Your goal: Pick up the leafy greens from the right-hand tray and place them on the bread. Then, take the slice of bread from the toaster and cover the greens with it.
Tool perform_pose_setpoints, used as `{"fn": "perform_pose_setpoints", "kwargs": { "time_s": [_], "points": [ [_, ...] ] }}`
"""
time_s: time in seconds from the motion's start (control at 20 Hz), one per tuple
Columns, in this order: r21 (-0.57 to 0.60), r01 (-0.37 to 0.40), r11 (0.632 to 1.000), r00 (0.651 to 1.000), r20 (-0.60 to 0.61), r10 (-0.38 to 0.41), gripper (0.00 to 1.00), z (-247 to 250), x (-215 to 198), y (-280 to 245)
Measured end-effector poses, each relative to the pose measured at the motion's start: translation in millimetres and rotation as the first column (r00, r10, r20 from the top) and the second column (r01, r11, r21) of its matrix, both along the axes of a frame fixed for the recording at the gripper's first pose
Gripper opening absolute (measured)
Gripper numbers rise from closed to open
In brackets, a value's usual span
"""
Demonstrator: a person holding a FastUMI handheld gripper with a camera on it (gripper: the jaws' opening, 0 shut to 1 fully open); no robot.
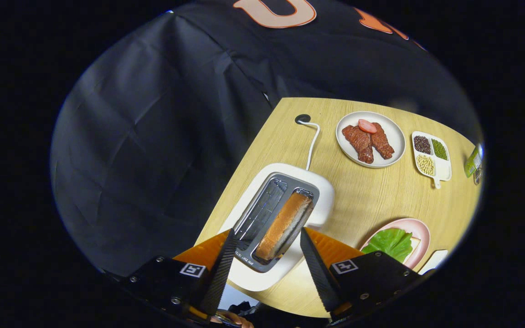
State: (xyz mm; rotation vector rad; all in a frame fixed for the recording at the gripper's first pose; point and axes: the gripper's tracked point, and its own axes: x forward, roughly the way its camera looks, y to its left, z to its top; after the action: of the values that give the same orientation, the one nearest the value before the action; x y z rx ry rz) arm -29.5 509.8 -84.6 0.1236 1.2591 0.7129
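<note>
Jaws open above the toaster (285, 214), holding nothing.
Bread slice (283, 225) stands in the slot between and just ahead of the fingertips (226, 259), long axis running away from them.

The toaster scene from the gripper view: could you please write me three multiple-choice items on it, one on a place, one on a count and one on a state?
1. Where do the leafy greens lie?
A. on the pink plate
B. in the toaster
C. on the white plate with the meat

2. How many toaster slots hold bread?
A. none
B. one
C. two

3. How do the fingers of the gripper stand?
A. shut on the bread slice
B. shut with nothing between
C. open, flanking the toaster's near end

Answers: 1 A, the green leaf rests on the pink plate; 2 B, one slot is filled, the other bare; 3 C, a wide gap separates the fingers, neither touching the bread.
</note>
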Motion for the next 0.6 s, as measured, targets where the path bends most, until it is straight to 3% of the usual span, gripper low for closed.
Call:
{"fn": "perform_pose_setpoints", "kwargs": {
  "time_s": [0.2,0.3,0.35,0.4,0.45,0.6],
  "points": [
    [-0.03,0.011,0.999,1.0,-0.014,-0.012,0.69,-9.3,3.7,0.6],
    [-0.045,0.011,0.999,0.999,-0.029,-0.012,0.56,-10.8,2.3,-2.5],
    [-0.04,0.011,0.999,0.999,-0.036,-0.012,0.42,-12.5,0.9,-1.8],
    [-0.04,0.024,0.999,0.999,-0.027,-0.025,0.37,-10.6,5.1,-3.3],
    [-0.041,0.039,0.998,0.999,-0.008,-0.039,0.25,-9.3,8.6,-6.5],
    [-0.02,0.053,0.998,0.998,0.022,-0.053,0.14,-3.5,13.2,-9.2]
  ]
}}
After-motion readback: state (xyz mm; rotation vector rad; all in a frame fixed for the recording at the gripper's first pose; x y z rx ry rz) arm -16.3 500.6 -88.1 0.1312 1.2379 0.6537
